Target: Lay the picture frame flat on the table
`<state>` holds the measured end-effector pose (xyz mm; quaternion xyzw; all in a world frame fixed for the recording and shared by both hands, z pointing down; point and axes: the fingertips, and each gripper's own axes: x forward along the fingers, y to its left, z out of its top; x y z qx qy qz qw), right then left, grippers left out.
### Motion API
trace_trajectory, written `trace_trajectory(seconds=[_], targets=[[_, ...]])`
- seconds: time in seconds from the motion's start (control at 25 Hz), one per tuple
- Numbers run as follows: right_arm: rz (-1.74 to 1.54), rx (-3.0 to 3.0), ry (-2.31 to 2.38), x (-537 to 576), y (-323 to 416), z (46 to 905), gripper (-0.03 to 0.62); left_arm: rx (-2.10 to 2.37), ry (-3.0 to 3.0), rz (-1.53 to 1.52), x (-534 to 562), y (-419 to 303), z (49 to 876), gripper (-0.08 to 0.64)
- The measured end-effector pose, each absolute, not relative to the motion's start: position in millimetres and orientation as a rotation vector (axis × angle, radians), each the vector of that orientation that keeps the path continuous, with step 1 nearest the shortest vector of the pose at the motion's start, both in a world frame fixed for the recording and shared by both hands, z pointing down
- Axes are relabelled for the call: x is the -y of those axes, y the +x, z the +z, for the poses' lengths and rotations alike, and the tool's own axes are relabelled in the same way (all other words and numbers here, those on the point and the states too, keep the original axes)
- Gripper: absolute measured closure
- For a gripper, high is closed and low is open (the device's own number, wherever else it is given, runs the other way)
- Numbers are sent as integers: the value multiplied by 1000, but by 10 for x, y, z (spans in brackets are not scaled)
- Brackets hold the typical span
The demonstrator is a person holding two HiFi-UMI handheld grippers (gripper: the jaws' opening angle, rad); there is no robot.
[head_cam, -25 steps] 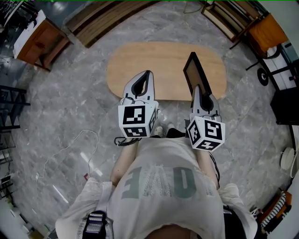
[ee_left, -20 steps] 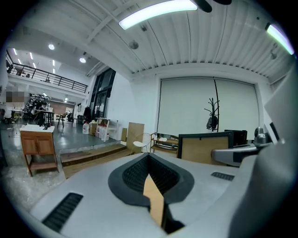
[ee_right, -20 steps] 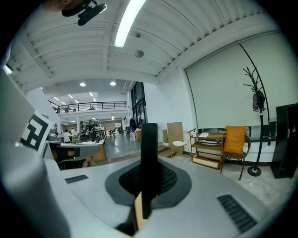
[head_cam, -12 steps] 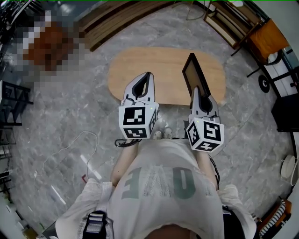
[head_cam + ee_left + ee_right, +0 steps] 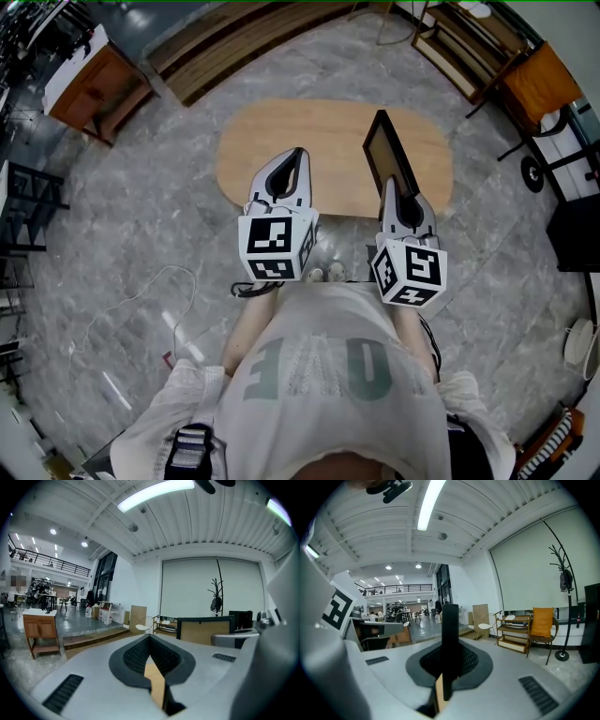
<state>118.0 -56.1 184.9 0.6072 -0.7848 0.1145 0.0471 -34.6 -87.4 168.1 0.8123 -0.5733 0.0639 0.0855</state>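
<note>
Tongs in each of the person's hands are reaching out over the near edge of the tabletop [image 5: 281, 122]. The left tongs [image 5: 296, 156] are sitting pressed together with nothing between them, above the tabletop's near middle. The right tongs [image 5: 387, 184] are clamping the near edge of the frame [image 5: 390, 150], its black rim showing edge-on between the pads. The frame is standing upright at the right part of the tabletop, its brown face looking toward the left tongs. Beyond, grey floor [image 5: 169, 225] is spreading around, with a cabinet [image 5: 89, 84] far left and an orange chair [image 5: 534, 66] far right.
</note>
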Motion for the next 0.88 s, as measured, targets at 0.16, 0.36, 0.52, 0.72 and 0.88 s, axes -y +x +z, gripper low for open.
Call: trace_trajectory(seconds=[0.16, 0.36, 0.52, 0.72, 0.88], targets=[[359, 2401, 1830, 706, 1206, 1876, 575, 1715, 2407, 210, 994, -303, 1740, 552], [372, 2405, 1815, 920, 1239, 1925, 575, 1717, 2404, 243, 1156, -253, 1830, 552], [386, 2406, 1821, 1194, 1274, 2057, 575, 1726, 2398, 259, 1365, -224, 1987, 552], [366, 2376, 1854, 1567, 1269, 2496, 575, 1728, 2391, 274, 1628, -233, 2429, 552], [398, 2329, 1894, 1753, 1264, 3019, 577, 1714, 2393, 283, 1774, -221, 2937, 552]])
